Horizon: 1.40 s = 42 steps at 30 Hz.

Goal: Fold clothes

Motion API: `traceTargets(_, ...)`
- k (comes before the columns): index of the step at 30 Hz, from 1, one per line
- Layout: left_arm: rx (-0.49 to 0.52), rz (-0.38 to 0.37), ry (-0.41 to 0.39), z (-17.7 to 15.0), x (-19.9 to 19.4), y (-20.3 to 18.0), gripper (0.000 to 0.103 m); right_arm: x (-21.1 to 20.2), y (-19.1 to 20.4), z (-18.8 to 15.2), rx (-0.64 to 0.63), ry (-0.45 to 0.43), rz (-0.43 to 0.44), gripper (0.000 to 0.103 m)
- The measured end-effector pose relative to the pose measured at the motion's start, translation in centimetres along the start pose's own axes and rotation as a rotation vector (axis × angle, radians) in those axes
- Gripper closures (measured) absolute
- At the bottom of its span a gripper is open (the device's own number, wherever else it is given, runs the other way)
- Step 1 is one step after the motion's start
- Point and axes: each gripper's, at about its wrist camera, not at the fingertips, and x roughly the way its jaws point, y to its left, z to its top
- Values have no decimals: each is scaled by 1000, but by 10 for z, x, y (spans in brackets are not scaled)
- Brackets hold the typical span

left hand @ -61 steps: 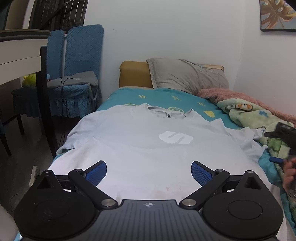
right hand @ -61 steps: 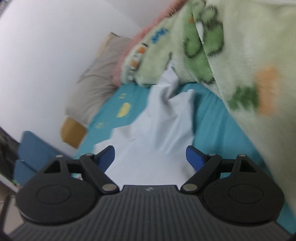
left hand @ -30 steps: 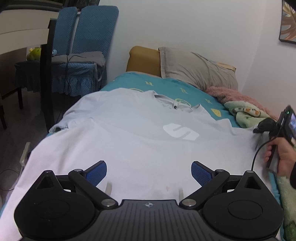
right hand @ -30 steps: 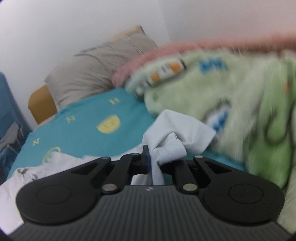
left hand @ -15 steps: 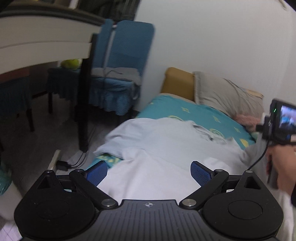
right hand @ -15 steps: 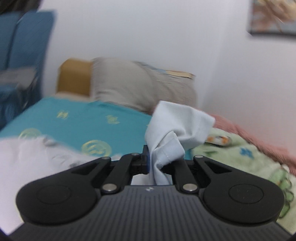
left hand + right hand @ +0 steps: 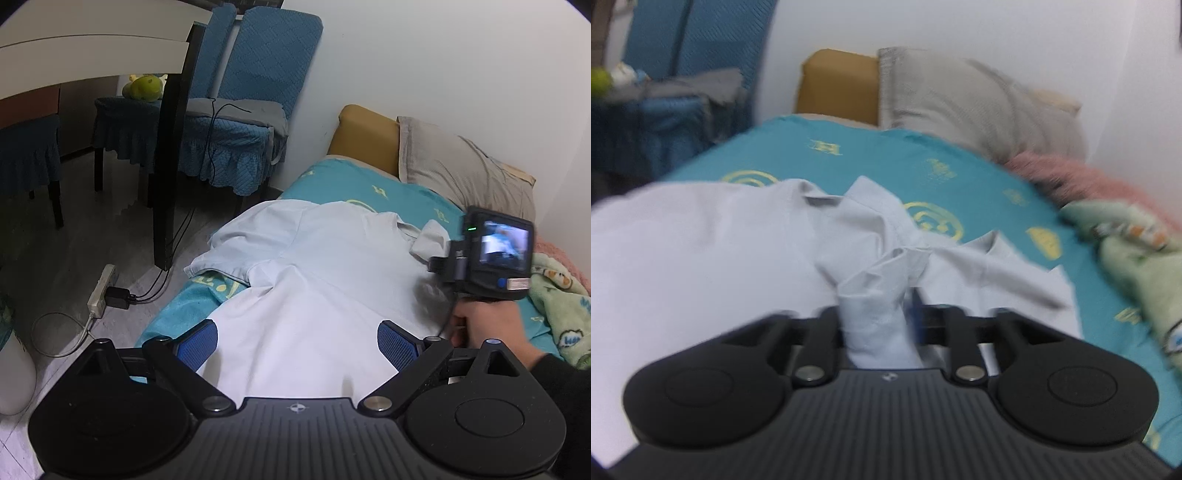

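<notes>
A pale white T-shirt [image 7: 317, 280] lies spread on a teal bed sheet [image 7: 354, 184]. Its left sleeve [image 7: 218, 258] hangs toward the bed's left edge. My left gripper [image 7: 295, 341] is open, blue pads wide apart, low over the shirt's lower half. My right gripper [image 7: 877, 317] is shut on the shirt's bunched right sleeve [image 7: 875, 295], held above the shirt body [image 7: 701, 251] near the collar. In the left wrist view a hand [image 7: 484, 325] holds the right gripper's body [image 7: 491, 258] at the shirt's right side.
A grey pillow [image 7: 461, 173] and a mustard cushion [image 7: 364, 129] lie at the bed head. A green patterned blanket [image 7: 561, 302] and a pink one [image 7: 1071, 173] sit along the right. Blue-covered chairs [image 7: 243, 110], a black table leg [image 7: 168, 147] and a power strip [image 7: 101, 291] stand left.
My right gripper closed on the right sleeve and carried it left over the shirt toward the collar. My left gripper swung left, so the floor and the left sleeve came into view.
</notes>
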Motion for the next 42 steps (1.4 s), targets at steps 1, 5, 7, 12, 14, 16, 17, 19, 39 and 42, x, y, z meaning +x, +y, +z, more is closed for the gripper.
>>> traceTargets(1, 16, 2, -10, 1, -1, -2, 8, -12, -7, 0, 24, -2, 25, 28)
traceTargets(5, 53, 7, -38, 1, -8, -9, 8, -60, -33, 0, 120, -8, 125, 20)
traceTargets(7, 65, 17, -48, 1, -11, -11, 8, -84, -46, -1, 168, -12, 175, 20)
traceTargets(12, 87, 26, -53, -2, -25, -9, 8, -189, -94, -16, 259, -40, 205, 20)
traceTargets(14, 85, 14, -49, -3, -33, -6, 8, -241, -117, -29, 303, -67, 200, 20)
traceTargets(16, 102, 8, -39, -8, -41, -5, 8, -289, -138, -44, 335, -76, 188, 19)
traceTargets(17, 126, 0, -36, -12, -47, -7, 8, -311, -146, -53, 333, -80, 176, 19)
traceTargets(19, 179, -18, -29, -20, -59, -13, 8, -348, -162, -70, 349, -90, 149, 19)
traceTargets(39, 707, -298, 146, -149, -131, -203, 16, -455, -285, -173, 705, -338, -63, 20)
traceTargets(42, 766, -368, 215, -177, -132, -243, 22, -458, -303, -186, 775, -362, -48, 19)
